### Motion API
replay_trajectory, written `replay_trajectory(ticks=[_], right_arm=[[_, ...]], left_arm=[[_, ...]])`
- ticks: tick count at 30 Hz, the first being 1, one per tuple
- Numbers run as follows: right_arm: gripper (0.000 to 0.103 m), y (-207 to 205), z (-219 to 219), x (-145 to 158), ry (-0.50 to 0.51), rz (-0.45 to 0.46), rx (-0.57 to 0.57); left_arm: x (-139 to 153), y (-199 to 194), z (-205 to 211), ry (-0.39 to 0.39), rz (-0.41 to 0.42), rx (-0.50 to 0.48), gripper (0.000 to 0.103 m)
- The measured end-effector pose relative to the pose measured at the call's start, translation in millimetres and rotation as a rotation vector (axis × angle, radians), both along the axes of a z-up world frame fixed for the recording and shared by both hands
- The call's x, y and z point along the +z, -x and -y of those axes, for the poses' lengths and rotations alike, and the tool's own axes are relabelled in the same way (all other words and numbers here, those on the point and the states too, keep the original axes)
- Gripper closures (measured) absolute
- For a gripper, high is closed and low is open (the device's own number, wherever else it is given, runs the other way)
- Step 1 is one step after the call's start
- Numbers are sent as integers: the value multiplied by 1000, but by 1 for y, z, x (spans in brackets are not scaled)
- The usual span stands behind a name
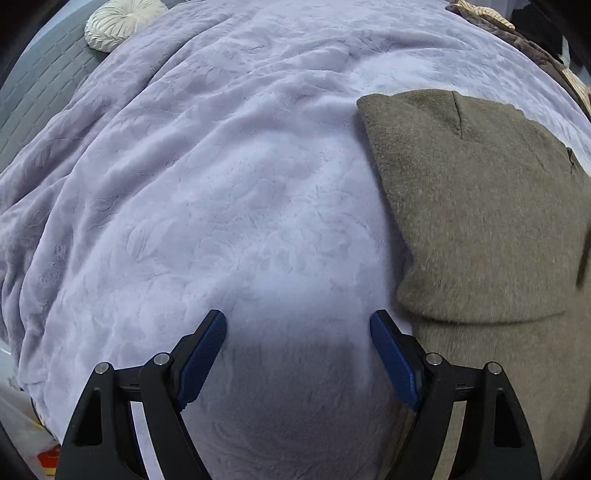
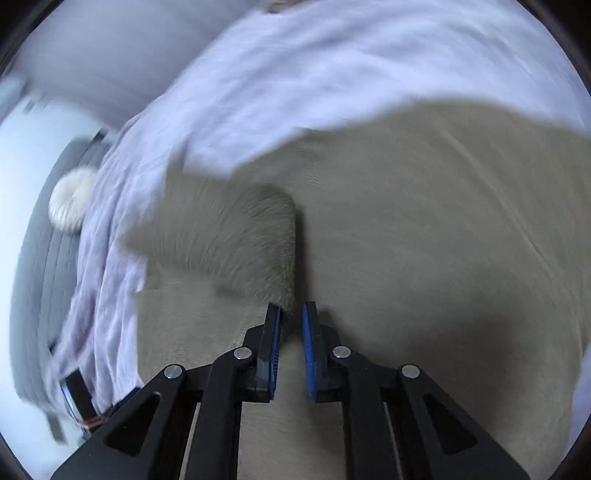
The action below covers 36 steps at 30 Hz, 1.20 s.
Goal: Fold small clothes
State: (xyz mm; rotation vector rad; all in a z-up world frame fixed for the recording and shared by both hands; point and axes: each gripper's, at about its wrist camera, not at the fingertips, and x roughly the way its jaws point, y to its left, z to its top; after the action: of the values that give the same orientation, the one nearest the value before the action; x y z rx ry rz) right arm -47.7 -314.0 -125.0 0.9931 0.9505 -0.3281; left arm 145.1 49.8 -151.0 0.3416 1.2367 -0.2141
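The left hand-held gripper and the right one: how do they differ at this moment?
The left hand-held gripper stands wide open over the lilac blanket, holding nothing; the right hand-held gripper is nearly closed, pinching a fold of the brown garment. The left view is sharp, the right view motion-blurred. Both have blue pads on black fingers.

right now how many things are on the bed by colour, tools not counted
Brown-grey: 1, the fuzzy garment, a fold of it between the right tool's pads.
Lilac: 1, the plush blanket.
Cream: 1, the round pillow.
Total: 3.
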Motion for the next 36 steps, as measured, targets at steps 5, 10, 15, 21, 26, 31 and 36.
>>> replay_trajectory(ticks=[5, 10, 15, 21, 26, 31, 36], right_arm=[[30, 34, 15, 2, -143, 138, -43], [27, 17, 26, 4, -135, 108, -70], [96, -3, 33, -2, -161, 58, -66], [94, 8, 45, 22, 54, 46, -65], [51, 41, 41, 4, -82, 9, -154], [24, -9, -70, 9, -339, 199, 143], [62, -77, -166, -40, -444, 116, 238]], left_arm=[[14, -22, -13, 106, -84, -19, 21], [-8, -81, 41, 178, -174, -61, 22], [-9, -101, 69, 214, -188, -48, 93], [6, -103, 56, 85, -24, 0, 91], [8, -101, 10, 68, -16, 47, 34], [15, -88, -14, 49, 15, 57, 22], [13, -61, -34, 63, -20, 88, 22]])
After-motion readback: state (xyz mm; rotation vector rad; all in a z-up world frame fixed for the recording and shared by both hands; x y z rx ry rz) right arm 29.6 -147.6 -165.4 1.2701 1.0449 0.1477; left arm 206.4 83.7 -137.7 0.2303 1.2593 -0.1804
